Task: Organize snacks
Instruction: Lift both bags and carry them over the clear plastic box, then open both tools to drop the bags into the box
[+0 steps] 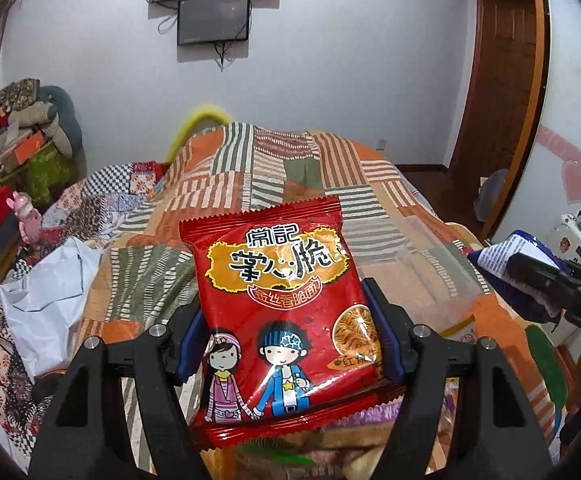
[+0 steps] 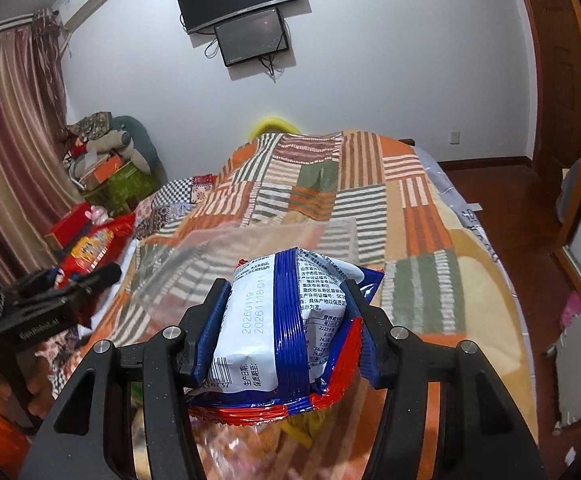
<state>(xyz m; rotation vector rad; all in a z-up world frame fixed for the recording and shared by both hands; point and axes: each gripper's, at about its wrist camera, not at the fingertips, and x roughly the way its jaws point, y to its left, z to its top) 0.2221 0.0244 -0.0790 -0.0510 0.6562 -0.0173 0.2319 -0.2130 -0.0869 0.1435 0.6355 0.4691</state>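
Keep the left gripper (image 1: pixel 288 336) clamped on the red packet (image 1: pixel 278 312) and the right gripper (image 2: pixel 286 332) on the blue-and-white packet (image 2: pixel 286 320), each centred between its jaws

The left tongs (image 1: pixel 286 328) clamp a red snack packet (image 1: pixel 278 312) at centre frame, blue pads pressing both its sides. Behind lies a bed (image 1: pixel 290 168) under a striped patchwork blanket. At the right edge the right tongs (image 1: pixel 530 268) grip a blue-and-white packet (image 1: pixel 502 256). Two dark screens (image 1: pixel 214 0) hang on the wall at top.
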